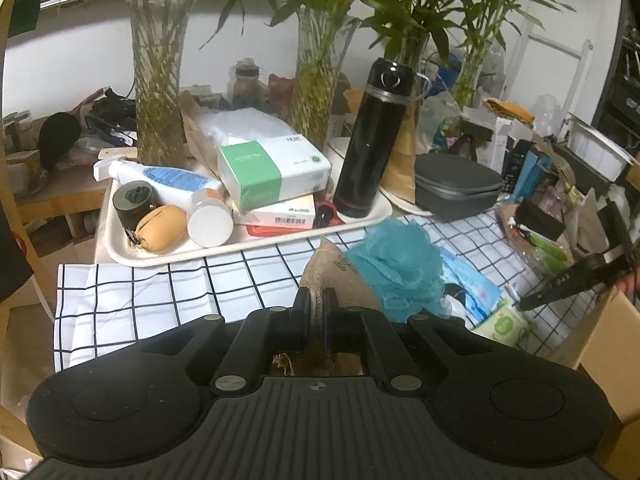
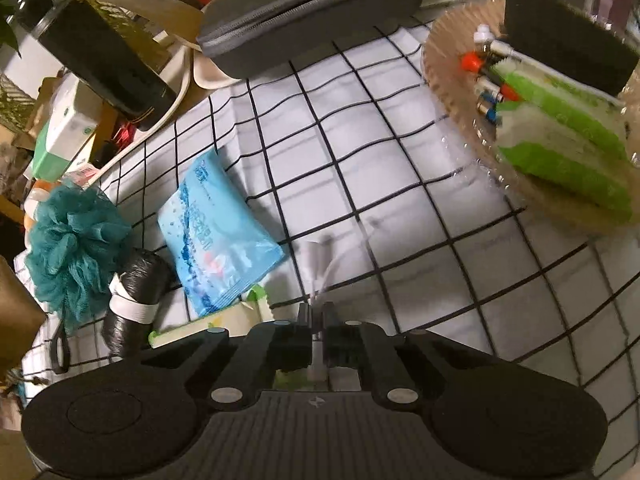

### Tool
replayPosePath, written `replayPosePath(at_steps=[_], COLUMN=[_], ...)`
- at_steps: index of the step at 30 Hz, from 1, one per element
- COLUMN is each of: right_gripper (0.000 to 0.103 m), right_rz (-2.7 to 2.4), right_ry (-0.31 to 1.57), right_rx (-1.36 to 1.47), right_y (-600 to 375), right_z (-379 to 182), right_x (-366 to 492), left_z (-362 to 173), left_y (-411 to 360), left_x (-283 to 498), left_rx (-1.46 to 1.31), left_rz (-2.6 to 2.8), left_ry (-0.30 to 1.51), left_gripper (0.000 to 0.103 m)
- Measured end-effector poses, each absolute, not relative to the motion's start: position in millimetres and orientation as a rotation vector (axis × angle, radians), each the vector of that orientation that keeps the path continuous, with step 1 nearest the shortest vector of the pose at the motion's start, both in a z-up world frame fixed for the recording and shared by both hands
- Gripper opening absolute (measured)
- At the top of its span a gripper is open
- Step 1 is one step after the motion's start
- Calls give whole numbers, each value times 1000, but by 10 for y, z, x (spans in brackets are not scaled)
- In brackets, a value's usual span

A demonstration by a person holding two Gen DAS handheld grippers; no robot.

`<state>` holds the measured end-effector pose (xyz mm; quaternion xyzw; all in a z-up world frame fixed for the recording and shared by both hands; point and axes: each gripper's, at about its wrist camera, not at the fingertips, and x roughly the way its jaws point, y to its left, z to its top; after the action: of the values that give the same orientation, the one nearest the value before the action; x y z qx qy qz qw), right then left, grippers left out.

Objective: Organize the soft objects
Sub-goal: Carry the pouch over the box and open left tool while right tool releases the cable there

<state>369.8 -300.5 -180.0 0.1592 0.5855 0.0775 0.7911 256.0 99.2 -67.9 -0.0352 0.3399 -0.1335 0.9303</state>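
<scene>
My left gripper (image 1: 317,300) is shut on a brown burlap bag (image 1: 334,276), held above the checked cloth (image 1: 160,292). A teal mesh bath pouf (image 1: 400,264) lies just right of it, also in the right wrist view (image 2: 72,248). My right gripper (image 2: 317,312) is shut on a thin white plastic edge (image 2: 318,264) of a green-and-white tissue pack (image 2: 224,320). A blue wet-wipe pack (image 2: 216,232) and a black bag roll (image 2: 136,300) lie beside the pouf. The right gripper shows at the right in the left wrist view (image 1: 576,280).
A white tray (image 1: 120,248) holds a black flask (image 1: 372,140), tissue boxes (image 1: 272,172), bottles and a tan pouch. A grey zip case (image 2: 308,12) lies behind. A clear dish (image 2: 448,80) with green sponges (image 2: 560,140) and markers stands at right. Glass vases with plants stand at the back.
</scene>
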Motion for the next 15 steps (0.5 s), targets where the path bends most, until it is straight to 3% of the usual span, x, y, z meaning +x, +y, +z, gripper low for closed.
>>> replayPosePath(at_steps=[15], right_gripper=[6], right_rz=[255], right_ry=[939], right_rx=[179], right_y=[-2890], right_z=[-742], right_x=[3315], left_z=[-228], left_y=[817], left_x=[2180], left_rx=[-78], left_rz=[-267], left_ry=[627], left_gripper=[7])
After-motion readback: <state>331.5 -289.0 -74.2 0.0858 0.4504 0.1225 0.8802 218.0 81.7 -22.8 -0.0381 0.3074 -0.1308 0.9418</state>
